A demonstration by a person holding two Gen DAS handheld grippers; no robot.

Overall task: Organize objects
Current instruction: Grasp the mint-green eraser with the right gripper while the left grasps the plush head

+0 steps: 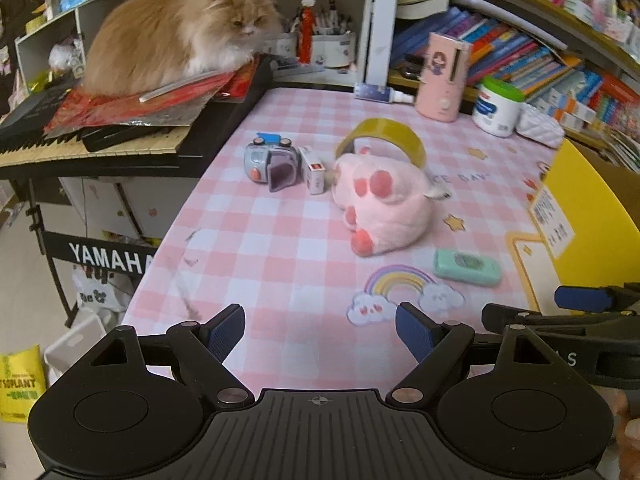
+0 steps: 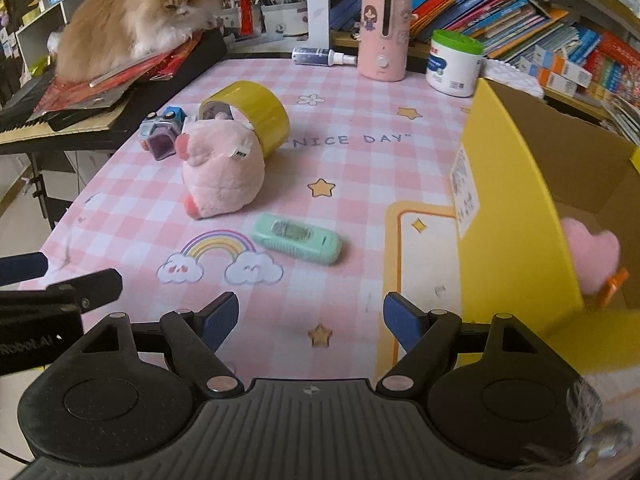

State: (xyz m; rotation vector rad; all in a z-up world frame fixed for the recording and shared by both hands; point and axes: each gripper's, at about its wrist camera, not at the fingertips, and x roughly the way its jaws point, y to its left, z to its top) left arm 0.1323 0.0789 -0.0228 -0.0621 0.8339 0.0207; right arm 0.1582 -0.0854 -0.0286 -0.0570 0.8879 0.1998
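Observation:
A pink plush pig (image 1: 380,204) (image 2: 222,172) lies mid-table against a yellow tape roll (image 1: 382,138) (image 2: 252,114). A grey toy camera (image 1: 268,162) (image 2: 160,130) and a small white box (image 1: 314,170) lie to its left. A mint green case (image 1: 466,266) (image 2: 298,238) lies nearer to me. A yellow cardboard box (image 1: 592,200) (image 2: 516,200) stands on the right with a pink plush (image 2: 590,256) inside. My left gripper (image 1: 320,332) and right gripper (image 2: 312,324) are both open and empty above the near table edge.
A ginger cat (image 1: 176,36) (image 2: 128,20) sits on a keyboard (image 1: 92,144) at the left. A pink humidifier (image 2: 384,32), a white tub (image 2: 454,64), a spray bottle (image 2: 320,57) and books (image 2: 500,12) line the back. The table has a pink checked cloth (image 2: 352,168).

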